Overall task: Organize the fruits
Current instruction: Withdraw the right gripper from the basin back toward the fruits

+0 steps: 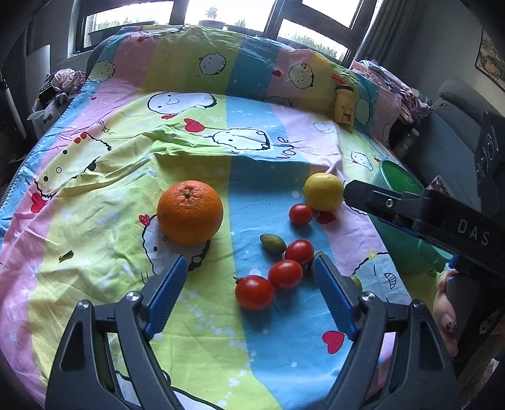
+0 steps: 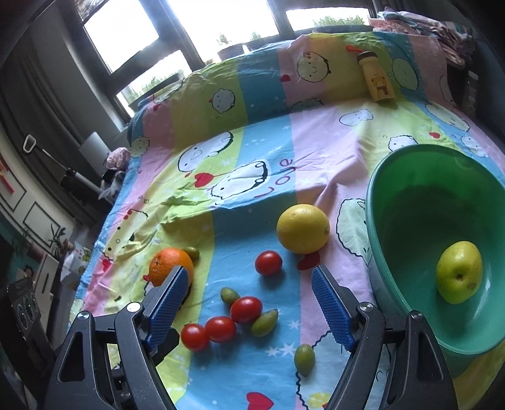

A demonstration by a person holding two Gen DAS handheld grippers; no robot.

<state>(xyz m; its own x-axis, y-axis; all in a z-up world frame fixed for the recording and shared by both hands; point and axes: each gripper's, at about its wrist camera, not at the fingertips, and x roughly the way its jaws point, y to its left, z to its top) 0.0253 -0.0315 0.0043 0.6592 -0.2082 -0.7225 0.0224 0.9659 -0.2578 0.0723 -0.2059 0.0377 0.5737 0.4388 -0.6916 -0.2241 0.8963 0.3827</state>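
On the cartoon bedsheet (image 1: 94, 195) lie an orange (image 1: 189, 212), a yellow citrus (image 1: 323, 191), several red tomatoes (image 1: 254, 292) and small green fruits (image 1: 273, 243). My left gripper (image 1: 248, 263) hovers open above the tomatoes, the orange just beyond its left finger. My right gripper (image 1: 353, 194) reaches in from the right, near the yellow citrus. In the right wrist view my right gripper (image 2: 249, 271) is open over the tomatoes (image 2: 246, 309), with nothing between its fingers. The green bowl (image 2: 372, 195) to the right holds a yellow-green apple (image 2: 459, 272). The orange (image 2: 170, 265) sits behind its left finger.
A yellow bear-print bottle (image 2: 378, 82) lies against the raised bedding at the back. The green bowl (image 1: 394, 172) sits partly behind the right gripper. A hand (image 1: 445, 315) grips that tool. Clothes are piled at the far right corner (image 2: 426, 25). Windows lie beyond.
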